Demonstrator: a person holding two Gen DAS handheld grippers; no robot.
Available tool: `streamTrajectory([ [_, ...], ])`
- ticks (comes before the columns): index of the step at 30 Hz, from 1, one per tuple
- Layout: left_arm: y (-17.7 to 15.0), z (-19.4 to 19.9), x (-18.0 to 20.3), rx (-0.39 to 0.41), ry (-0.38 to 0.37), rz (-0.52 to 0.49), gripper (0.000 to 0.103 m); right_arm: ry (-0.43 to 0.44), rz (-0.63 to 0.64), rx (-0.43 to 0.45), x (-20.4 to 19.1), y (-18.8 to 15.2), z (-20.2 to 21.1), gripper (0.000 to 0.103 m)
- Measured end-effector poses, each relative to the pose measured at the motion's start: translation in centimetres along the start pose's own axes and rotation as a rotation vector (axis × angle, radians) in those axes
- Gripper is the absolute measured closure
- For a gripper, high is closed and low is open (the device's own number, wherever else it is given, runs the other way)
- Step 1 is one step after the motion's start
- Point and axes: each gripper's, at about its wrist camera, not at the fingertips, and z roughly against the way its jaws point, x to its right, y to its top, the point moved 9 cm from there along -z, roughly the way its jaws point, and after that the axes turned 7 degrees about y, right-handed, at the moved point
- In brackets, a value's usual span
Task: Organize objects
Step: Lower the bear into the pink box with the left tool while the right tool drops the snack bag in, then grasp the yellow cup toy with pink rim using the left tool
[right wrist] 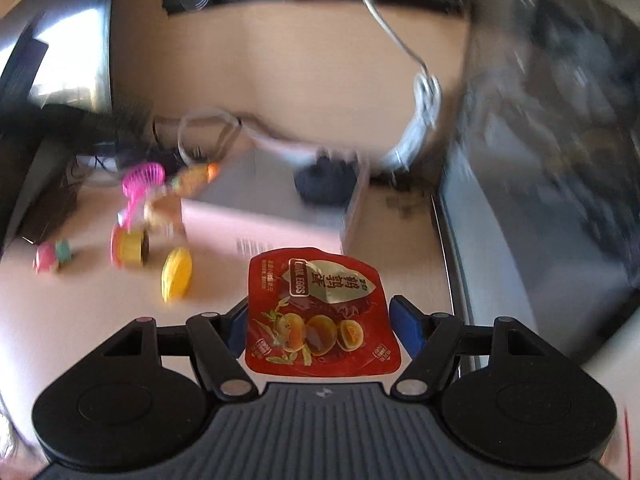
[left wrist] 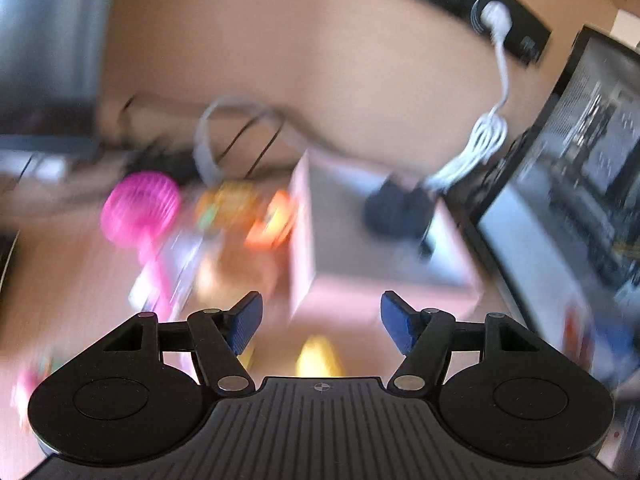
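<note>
My right gripper (right wrist: 320,308) is shut on a red quail-egg packet (right wrist: 316,332), which stands sharp between the blue pads while the desk behind is blurred. Ahead of it is an open pink-and-grey box (right wrist: 260,228) with a dark object (right wrist: 328,184) inside. My left gripper (left wrist: 322,308) is open with nothing between its fingers, above the near wall of the same box (left wrist: 384,292). A blurred yellow item (left wrist: 318,356) shows just under it. The view is too smeared to name it.
Left of the box lie a pink spring toy (right wrist: 144,178), an orange toy (right wrist: 196,176), a yellow-and-red roll (right wrist: 132,246), a yellow piece (right wrist: 177,274) and a small pink-green item (right wrist: 52,256). A monitor (right wrist: 540,200) stands at the right, and a white cable (left wrist: 488,136) hangs behind.
</note>
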Motion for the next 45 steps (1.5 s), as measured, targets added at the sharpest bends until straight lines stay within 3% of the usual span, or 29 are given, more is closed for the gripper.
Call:
streamTrajectory([
  [7, -8.5, 3.0, -4.7, -0.108, 0.071, 0.08, 0.033, 0.033, 0.041, 0.167, -1.3, 11.4, -4.5, 0.032],
  [8, -8.9, 3.3, -5.1, -0.109, 0.088, 0.078, 0.033, 0.028, 0.041, 0.191, -1.3, 12.8, -5.3, 0.027],
  [9, -9.1, 3.6, -5.5, -0.106, 0.102, 0.073, 0.033, 0.009, 0.046, 0.204, -1.4, 13.9, -6.1, 0.014],
  [12, -9.2, 4.3, -6.3, -0.086, 0.14, 0.053, 0.033, -0.023, 0.077, 0.205, -2.3, 15.1, -7.1, 0.005],
  [16, -8.8, 4.3, -6.6, -0.073, 0.145, 0.034, 0.033, 0.05, 0.122, 0.185, -4.5, 11.7, -6.6, 0.0],
  [21, -7.6, 3.7, -5.8, -0.038, 0.133, 0.02, 0.033, 0.042, 0.207, 0.06, -6.3, 3.1, -6.1, 0.0],
  [26, -6.6, 3.8, -6.2, 0.046, 0.133, 0.025, 0.033, 0.011, 0.191, -0.04, -6.0, -2.6, -5.0, 0.0],
  [30, -5.3, 5.2, -9.6, 0.155, 0.216, 0.003, 0.033, -0.042, 0.149, -0.068, -4.9, -4.2, -4.4, 0.0],
  [34, -4.4, 5.2, -14.6, 0.135, 0.343, -0.063, 0.033, -0.081, 0.136, -0.089, -4.1, -3.9, -4.2, 0.0],
  [39, -5.0, 3.9, -17.8, 0.045, 0.349, -0.069, 0.033, -0.122, 0.103, -0.135, -3.5, -4.5, -4.5, 0.0],
  [43, -4.9, 3.0, -16.8, 0.046, 0.345, -0.084, 0.033, -0.134, 0.116, -0.166, -4.1, -5.0, -4.8, 0.0],
  [45, -4.2, 3.0, -15.5, 0.081, 0.3, -0.076, 0.034, -0.129, 0.13, -0.169, -4.7, -5.1, -4.8, 0.0],
])
